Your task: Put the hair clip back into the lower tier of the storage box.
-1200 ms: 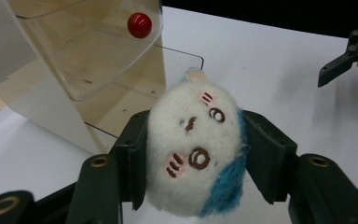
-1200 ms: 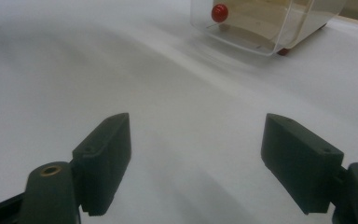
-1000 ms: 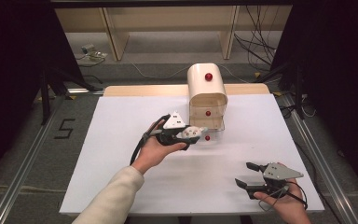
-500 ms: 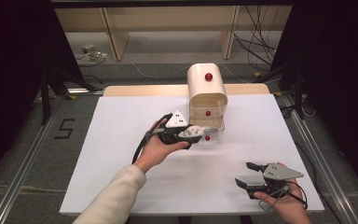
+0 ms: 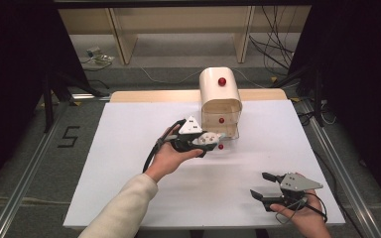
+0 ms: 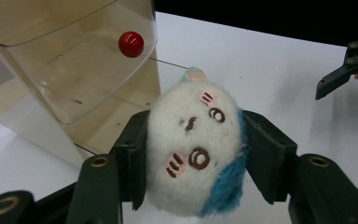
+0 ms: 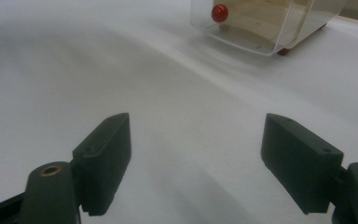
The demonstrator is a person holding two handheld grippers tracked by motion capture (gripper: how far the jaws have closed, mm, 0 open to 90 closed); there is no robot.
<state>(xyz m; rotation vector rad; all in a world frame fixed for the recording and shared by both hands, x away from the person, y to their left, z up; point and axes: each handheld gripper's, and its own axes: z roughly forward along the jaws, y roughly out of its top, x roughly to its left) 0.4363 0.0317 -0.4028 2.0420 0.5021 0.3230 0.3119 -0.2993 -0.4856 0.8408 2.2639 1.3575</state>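
A small plush toy with a white face and blue hair is held between the jaws of the left gripper, which are closed on both of its sides so that the soft body is pressed a little. The toy is kept just in front of the drawer cabinet, a cream box with clear drawers and red knobs that stands at the far middle of the white table. In the left gripper view one clear drawer with its red knob is seen pulled out, close beside the toy on its left. It is judged that the toy is held at this place because it is meant to be put into the open drawer; the drawer is open toward the near side, so the toy can be brought in from the front.

The left hand is stretched forward from the near edge, with the forearm in a light sleeve, and the gripper is pointed to the right and slightly far, almost level, toward the lower drawers.

The right gripper is kept at the near right part of the table, well apart from the cabinet. Its jaws are wide open and nothing is between them. It is pointed to the left, and it seems to be only waiting.
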